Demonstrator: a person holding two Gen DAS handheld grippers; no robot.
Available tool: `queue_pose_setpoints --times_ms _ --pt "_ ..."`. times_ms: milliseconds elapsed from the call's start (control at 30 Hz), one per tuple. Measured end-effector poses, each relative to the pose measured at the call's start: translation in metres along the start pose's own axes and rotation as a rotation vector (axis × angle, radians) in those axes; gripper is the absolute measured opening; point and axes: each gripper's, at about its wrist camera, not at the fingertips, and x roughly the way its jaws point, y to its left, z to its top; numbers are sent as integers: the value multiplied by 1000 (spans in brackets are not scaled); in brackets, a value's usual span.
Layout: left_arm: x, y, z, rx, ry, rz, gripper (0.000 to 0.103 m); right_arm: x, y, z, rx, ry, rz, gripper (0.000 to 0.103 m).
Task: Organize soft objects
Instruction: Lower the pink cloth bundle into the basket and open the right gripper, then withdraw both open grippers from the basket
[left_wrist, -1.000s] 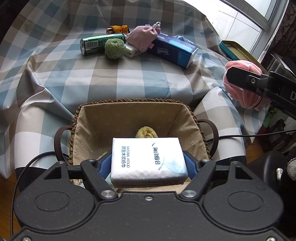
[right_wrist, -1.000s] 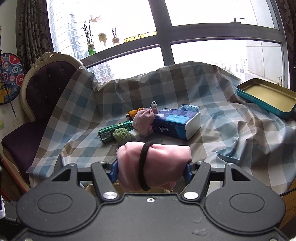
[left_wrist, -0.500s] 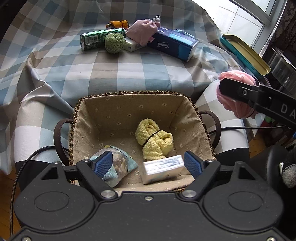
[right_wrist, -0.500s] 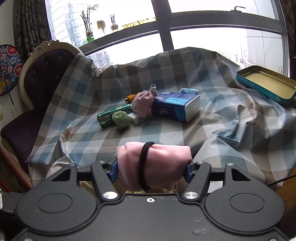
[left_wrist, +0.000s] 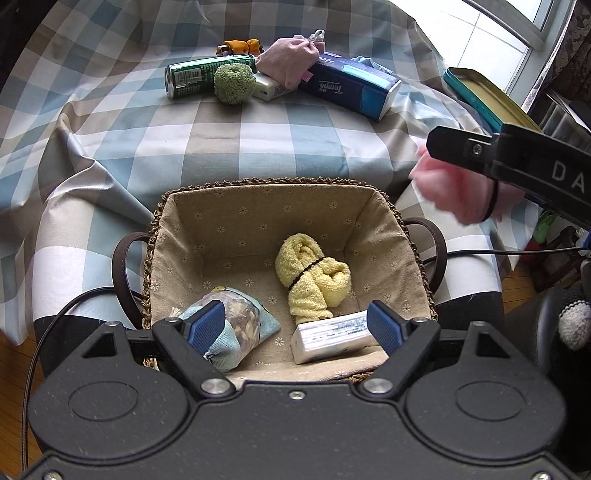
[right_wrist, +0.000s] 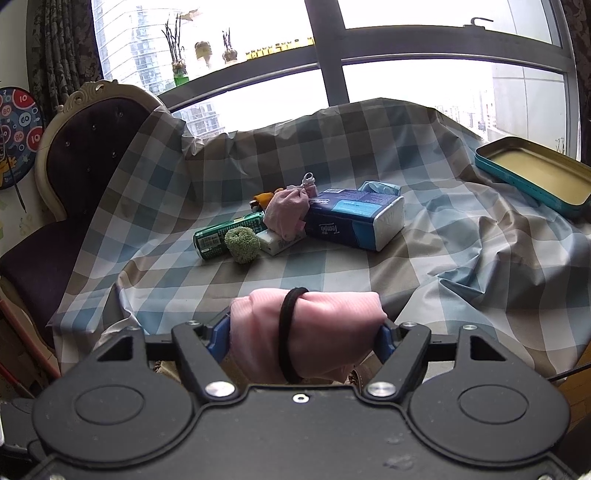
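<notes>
A woven basket (left_wrist: 373, 218) with a beige liner stands at the table's near edge. In it lie a yellow rolled towel (left_wrist: 314, 278), a patterned pouch (left_wrist: 243, 325) and a white tissue pack (left_wrist: 332, 336). My left gripper (left_wrist: 297, 326) is open and empty above the basket. My right gripper (right_wrist: 301, 336) is shut on a pink rolled towel (right_wrist: 325, 325) tied with a black band. It shows in the left wrist view (left_wrist: 454, 192) just right of the basket, above its right rim.
On the checked tablecloth (left_wrist: 258, 140) farther back lie a green can (left_wrist: 203, 74), a green fluffy ball (left_wrist: 234, 83), a pink cloth bag (left_wrist: 290, 61), a blue tissue box (left_wrist: 351, 90) and a small white pack (right_wrist: 279, 242). A teal tin tray (right_wrist: 535, 177) sits far right.
My left gripper opened and dropped the white tissue pack into the basket. My right gripper moved the pink towel left toward the basket.
</notes>
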Motion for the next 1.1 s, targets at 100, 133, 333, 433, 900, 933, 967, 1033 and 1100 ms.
queue_pose_setpoints --times_ms 100,133,333,433,900,933,967,1033,1100 --pt "0 0 0 0 2 0 80 0 0 2 6 -5 2 77" --pt "0 0 0 1 2 0 80 -1 -1 2 5 -6 0 77" --pt "0 -1 0 5 1 3 80 -2 -2 2 6 -4 -2 78" --pt "0 -1 0 4 0 4 80 -2 -1 2 4 -1 0 78" --pt "0 0 2 -1 0 18 80 1 -1 1 3 16 3 79" --pt "0 0 2 -4 -4 23 80 2 -1 1 3 18 3 79" --pt "-1 1 2 -9 -12 34 80 2 -1 1 4 20 3 79" --pt "-5 3 3 -23 -35 61 80 2 -2 0 4 25 4 79" --pt "-8 7 4 -39 -62 101 80 3 -1 -2 1 29 1 79"
